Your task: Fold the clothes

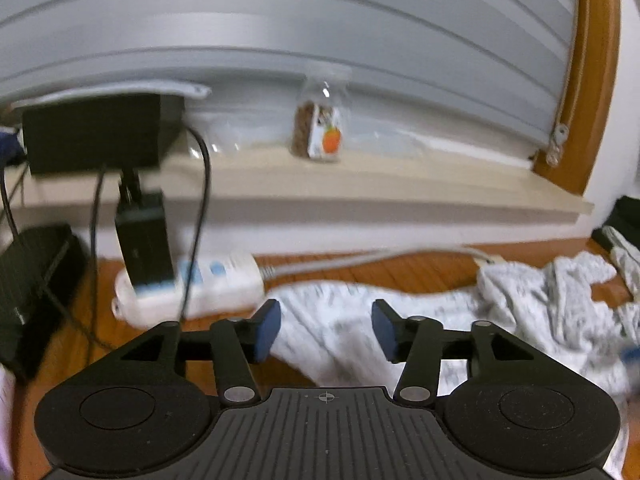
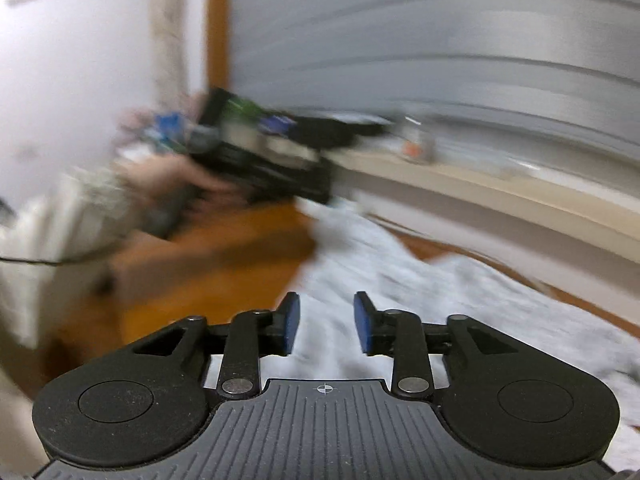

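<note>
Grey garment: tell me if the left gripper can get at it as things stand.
Probably yes. The left gripper is open and the grey garment lies directly ahead on the floor, nothing between them.

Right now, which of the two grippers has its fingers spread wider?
The left gripper: a wide gap between its blue fingers. The right gripper shows a narrower gap. Both are over the grey garment.

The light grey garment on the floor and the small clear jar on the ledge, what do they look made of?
Light grey garment: soft heathered knit, likely cotton jersey; it lies crumpled in loose folds, matte. Small clear jar: transparent with bright glints, glass or clear plastic; blur leaves it open.
</note>
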Motion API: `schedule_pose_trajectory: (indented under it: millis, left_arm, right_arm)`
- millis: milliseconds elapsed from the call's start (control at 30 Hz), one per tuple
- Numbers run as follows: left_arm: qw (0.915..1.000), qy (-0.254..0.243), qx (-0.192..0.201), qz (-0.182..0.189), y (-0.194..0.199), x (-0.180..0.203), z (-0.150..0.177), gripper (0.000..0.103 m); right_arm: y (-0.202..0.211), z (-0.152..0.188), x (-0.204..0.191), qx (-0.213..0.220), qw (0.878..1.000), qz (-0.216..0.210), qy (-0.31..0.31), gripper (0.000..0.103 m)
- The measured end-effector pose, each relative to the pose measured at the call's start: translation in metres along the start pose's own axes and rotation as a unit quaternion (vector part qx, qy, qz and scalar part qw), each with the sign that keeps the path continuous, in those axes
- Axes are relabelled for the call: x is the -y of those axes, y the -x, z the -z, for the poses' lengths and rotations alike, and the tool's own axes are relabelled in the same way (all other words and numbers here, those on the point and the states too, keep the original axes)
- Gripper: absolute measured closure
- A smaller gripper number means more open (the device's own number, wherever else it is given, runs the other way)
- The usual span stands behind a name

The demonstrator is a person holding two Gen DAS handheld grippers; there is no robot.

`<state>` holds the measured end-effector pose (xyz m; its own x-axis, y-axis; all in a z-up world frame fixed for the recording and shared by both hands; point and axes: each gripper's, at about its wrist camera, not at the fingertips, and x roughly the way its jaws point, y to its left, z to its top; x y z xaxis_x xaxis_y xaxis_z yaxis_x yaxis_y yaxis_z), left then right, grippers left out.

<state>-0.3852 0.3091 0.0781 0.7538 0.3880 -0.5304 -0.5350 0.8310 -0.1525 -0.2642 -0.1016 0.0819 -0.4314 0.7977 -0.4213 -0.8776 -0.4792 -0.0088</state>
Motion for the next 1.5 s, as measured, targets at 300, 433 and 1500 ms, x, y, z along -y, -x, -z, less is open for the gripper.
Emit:
schedule_pose_trajectory:
  millis: [300, 433, 1500]
  left_arm:
    - [0.9994, -0.009, -0.01, 0.033, -0.005, 0.021, 0.029, 0.039]
    - [0.9992, -0.008, -0.014, 0.036, -0.009, 0.025, 0.033, 0.039]
    - [0.9955, -0.05, 0.009, 0.08, 0.049, 0.098, 0.081, 0.029]
  right_arm:
    - [-0.018, 0.024, 0.057, -0.03, 0.996, 0.049, -0.075, 0.051]
    - [-0.032, 0.029, 0.061, -0.059, 0.994, 0.008, -0.09, 0.078]
    - [0.11, 0.093, 0.085, -0.042, 0.969, 0.232, -0.072, 0.059]
